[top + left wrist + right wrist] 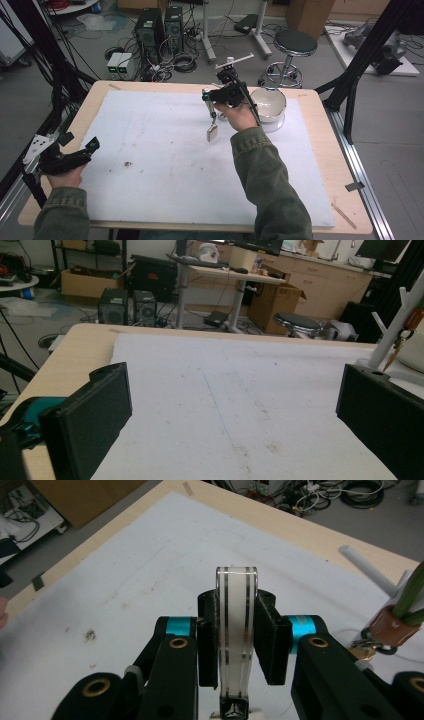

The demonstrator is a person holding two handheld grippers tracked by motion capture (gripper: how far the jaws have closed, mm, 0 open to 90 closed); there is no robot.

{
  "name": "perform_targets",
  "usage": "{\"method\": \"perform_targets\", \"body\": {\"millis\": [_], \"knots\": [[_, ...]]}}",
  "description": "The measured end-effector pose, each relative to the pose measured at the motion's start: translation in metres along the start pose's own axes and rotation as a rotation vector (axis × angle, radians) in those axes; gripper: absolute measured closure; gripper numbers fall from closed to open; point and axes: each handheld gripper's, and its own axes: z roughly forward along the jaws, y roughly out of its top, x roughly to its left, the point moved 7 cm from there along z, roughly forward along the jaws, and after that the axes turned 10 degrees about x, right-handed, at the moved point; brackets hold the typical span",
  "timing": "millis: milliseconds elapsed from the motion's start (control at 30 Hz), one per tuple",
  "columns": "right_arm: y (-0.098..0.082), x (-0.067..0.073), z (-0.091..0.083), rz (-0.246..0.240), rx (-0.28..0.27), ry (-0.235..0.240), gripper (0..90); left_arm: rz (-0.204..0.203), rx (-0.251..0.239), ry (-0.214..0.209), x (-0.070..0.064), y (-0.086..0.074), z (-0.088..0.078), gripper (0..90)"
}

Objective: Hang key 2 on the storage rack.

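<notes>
My right gripper point(236, 605) is shut on a clear flat tag point(236, 630) with two dark stripes, held edge-on between the pads. In the high view that gripper point(207, 96) hovers over the far middle of the white mat point(165, 165), and a short link with a pale tag point(212, 133) dangles below it. A white peg stand point(234, 62) rises just behind the hand. A brown leather fob point(392, 630) with a green strap and keys hangs by the stand. My left gripper point(230, 405) is open over the mat's near left, with nothing between its jaws point(92, 146).
A white bowl point(268, 104) sits on the mat to the right of my right hand. The wooden table point(320, 105) borders the mat on all sides. A black frame post point(350, 85) stands at the table's right, with a stool point(295, 45) and computer towers behind.
</notes>
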Motion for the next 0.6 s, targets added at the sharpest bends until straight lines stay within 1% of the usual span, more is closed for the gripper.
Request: {"method": "perform_targets", "body": {"millis": [100, 200, 233, 333, 433, 500, 533, 600], "knots": [[0.007, -0.001, -0.002, 0.01, -0.017, -0.003, 73.7, -0.004, -0.003, -0.001, 0.0, 0.0, 0.0, 1.8], [0.013, -0.004, -0.003, 0.02, -0.015, -0.01, 73.6, -0.006, -0.004, -0.002, 0.0, 0.0, 0.0, 1.8], [0.016, -0.004, -0.003, 0.018, -0.022, -0.018, 73.7, -0.006, -0.007, -0.002, 0.0, 0.001, 0.0, 1.7], [0.023, -0.006, -0.004, 0.023, -0.03, -0.014, 73.7, -0.011, -0.009, 0.0, 0.001, 0.001, 0.0, 1.8], [0.03, -0.01, -0.004, 0.026, -0.032, -0.032, 73.7, -0.014, -0.011, 0.0, 0.002, 0.001, 0.0, 1.8], [0.035, -0.012, -0.006, 0.028, -0.04, -0.038, 73.7, -0.012, -0.007, -0.002, 0.002, 0.001, 0.0, 1.8], [0.039, -0.012, -0.007, 0.029, -0.055, -0.037, 73.7, -0.009, -0.006, -0.002, 0.002, 0.001, 0.0, 1.8], [0.043, -0.013, -0.008, 0.037, -0.062, -0.032, 73.7, -0.01, -0.005, -0.001, 0.002, 0.0, 0.0, 1.8]]}}
